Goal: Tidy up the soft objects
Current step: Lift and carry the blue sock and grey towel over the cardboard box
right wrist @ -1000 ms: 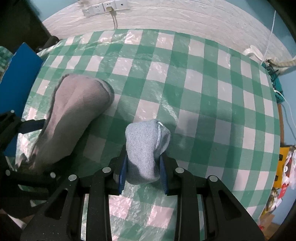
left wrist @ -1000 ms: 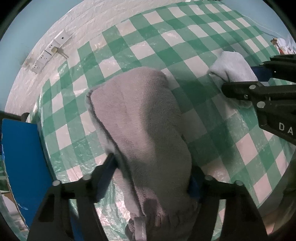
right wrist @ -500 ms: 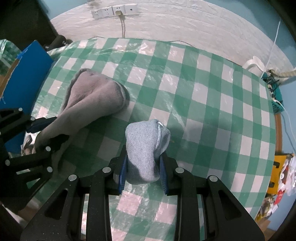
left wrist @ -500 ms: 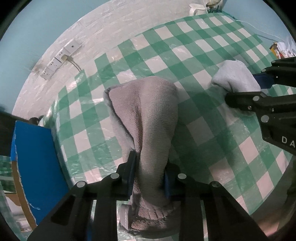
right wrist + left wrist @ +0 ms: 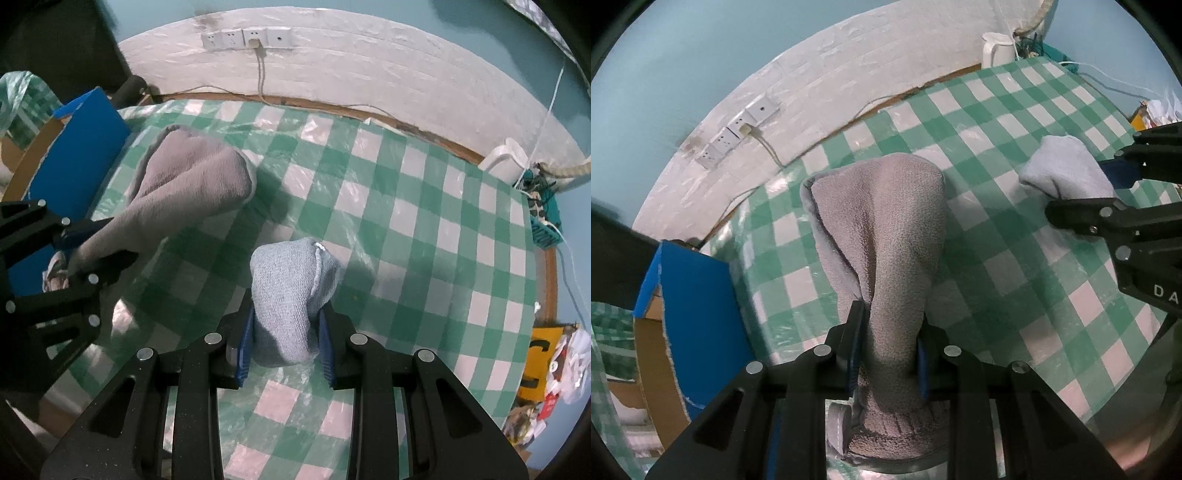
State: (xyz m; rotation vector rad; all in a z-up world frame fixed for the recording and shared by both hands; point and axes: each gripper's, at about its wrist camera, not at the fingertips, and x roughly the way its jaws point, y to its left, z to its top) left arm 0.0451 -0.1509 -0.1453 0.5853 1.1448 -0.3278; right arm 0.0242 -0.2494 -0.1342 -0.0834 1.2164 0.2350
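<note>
1. A second ago the left hand-held gripper (image 5: 888, 354) stood wide around the grey sock (image 5: 886, 236); now its pads are clamped on the sock's cuff end, and the sock hangs lifted, its toe end over the counter (image 5: 1015, 280).
2. The right hand-held gripper (image 5: 286, 341) grips the blue sock (image 5: 291, 291) as before, narrow, pinching it near its middle; both pairs now sit higher above the checked cloth, with more wall showing.
3. Count: two socks, one grey on the left, one blue on the right; two grippers; one blue box (image 5: 77, 155) at the counter's left edge; one white jug (image 5: 506, 162) far right.
</note>
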